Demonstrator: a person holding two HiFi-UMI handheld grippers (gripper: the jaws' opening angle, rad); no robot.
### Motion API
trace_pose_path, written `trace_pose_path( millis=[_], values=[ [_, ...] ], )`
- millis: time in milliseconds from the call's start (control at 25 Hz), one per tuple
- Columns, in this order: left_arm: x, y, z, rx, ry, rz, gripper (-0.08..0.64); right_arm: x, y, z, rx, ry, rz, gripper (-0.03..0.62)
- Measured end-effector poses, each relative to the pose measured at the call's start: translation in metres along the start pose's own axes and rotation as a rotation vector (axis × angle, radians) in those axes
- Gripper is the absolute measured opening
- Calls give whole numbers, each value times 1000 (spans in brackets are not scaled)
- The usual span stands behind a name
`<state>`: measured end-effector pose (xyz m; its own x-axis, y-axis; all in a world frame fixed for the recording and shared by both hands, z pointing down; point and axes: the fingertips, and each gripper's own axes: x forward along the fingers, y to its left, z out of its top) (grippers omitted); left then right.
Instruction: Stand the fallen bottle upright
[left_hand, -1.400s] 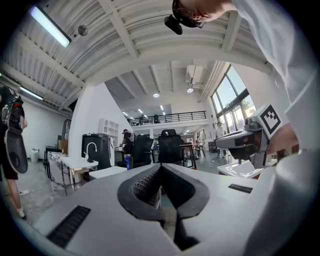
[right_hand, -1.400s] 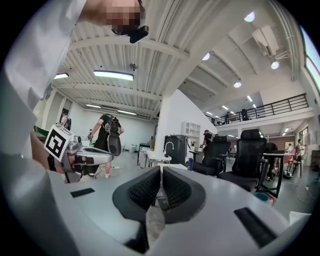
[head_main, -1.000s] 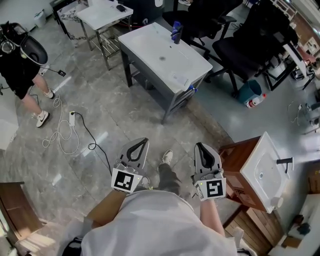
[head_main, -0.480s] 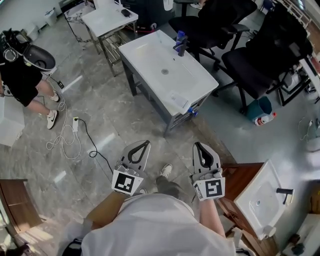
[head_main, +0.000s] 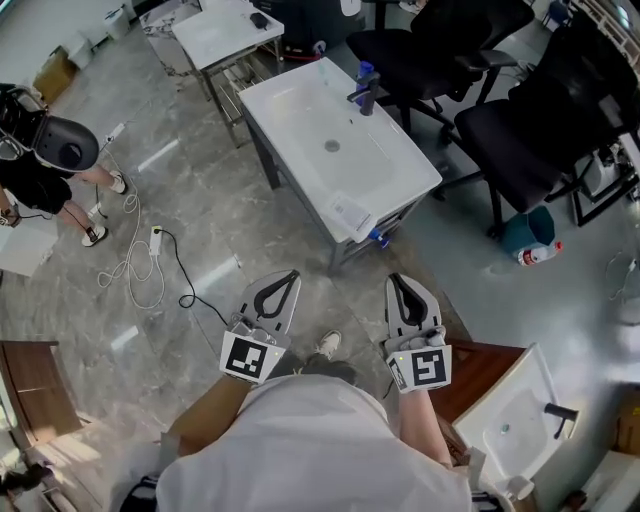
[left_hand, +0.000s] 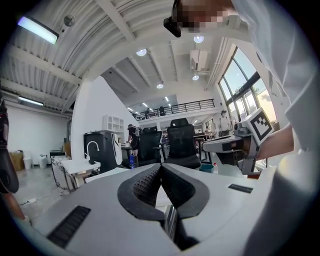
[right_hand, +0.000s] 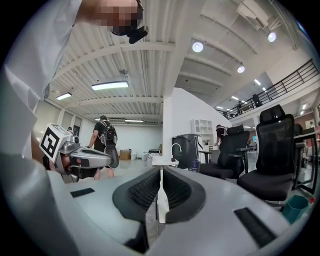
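Observation:
A small blue bottle (head_main: 363, 80) sits at the far edge of a white table (head_main: 300, 110) ahead of me, next to something dark. It is too small to tell how it lies. The left gripper view shows the bottle (left_hand: 132, 160) far off past the jaws, and the right gripper view shows it (right_hand: 195, 164) too. My left gripper (head_main: 287, 277) and right gripper (head_main: 398, 280) are held level in front of my body, over the floor and well short of the table. Both are shut and hold nothing.
A second white table (head_main: 215, 35) stands behind the first. Black office chairs (head_main: 530, 140) crowd the right side. A person in black (head_main: 40, 160) stands at left, near a white cable (head_main: 140, 265) on the floor. A wooden cabinet with a white sink (head_main: 505, 425) is at my right.
The white table and chairs have slid down the head view, so I am closer to them. The wooden cabinet has dropped toward the lower right. Both grippers stay shut in front of me.

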<state>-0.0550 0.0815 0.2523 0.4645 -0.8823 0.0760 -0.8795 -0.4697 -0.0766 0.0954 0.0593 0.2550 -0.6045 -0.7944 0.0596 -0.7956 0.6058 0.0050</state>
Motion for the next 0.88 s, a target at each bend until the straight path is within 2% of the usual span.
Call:
trace_pose_path(
  millis=[240, 400, 880],
  values=[
    [9, 6, 10, 24, -19, 25, 18, 10, -4, 4, 9, -20, 30, 41],
    [16, 0, 10, 27, -17, 9, 18, 9, -5, 6, 11, -21, 35, 41],
    [59, 9, 1, 4, -7, -80, 18, 23, -31, -3, 8, 26, -54, 41]
  ],
)
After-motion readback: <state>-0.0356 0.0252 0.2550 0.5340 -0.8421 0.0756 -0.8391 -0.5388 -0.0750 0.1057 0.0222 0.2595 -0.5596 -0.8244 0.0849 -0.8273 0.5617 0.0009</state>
